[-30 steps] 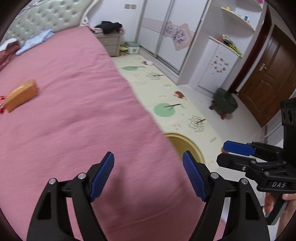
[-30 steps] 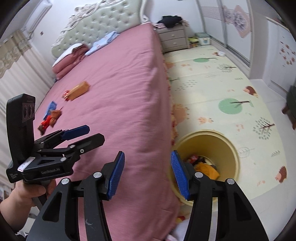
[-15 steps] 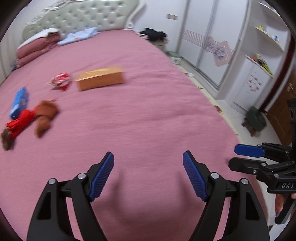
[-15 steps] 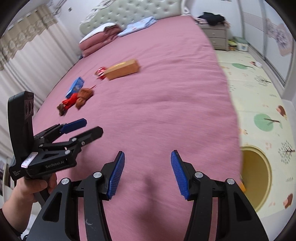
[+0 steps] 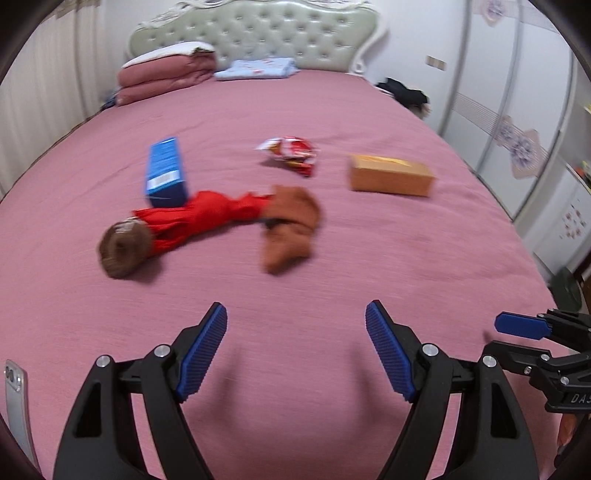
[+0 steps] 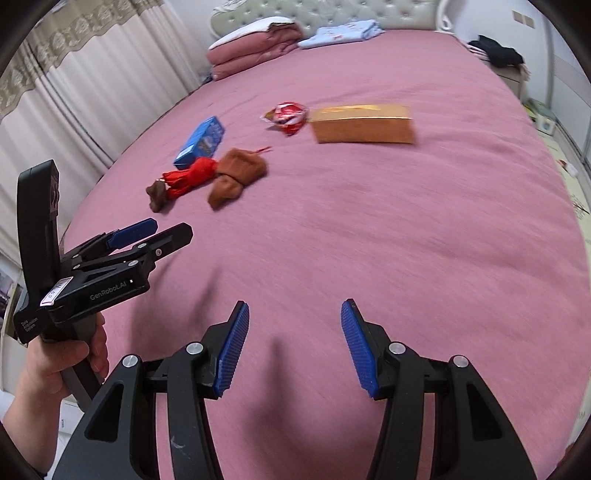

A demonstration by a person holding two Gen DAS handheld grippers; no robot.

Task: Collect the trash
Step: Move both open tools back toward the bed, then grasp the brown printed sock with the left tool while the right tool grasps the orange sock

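Observation:
Several pieces of trash lie on the pink bed: a blue box, a crumpled red and white wrapper, a tan cardboard box, and a red and brown cloth bundle. My left gripper hangs open over bare bedding, short of the bundle. My right gripper is open and empty too, well short of the tan box. Each gripper shows in the other's view, the left and the right.
Folded pink bedding and a blue pillow lie by the padded headboard. Curtains hang along the bed's left side. A nightstand with dark clothes and a wardrobe stand to the right.
Both views have swung from the bed's right edge, the floor mat and the yellow bin to the middle of the bed, bringing the trash into view. Both grippers stayed open.

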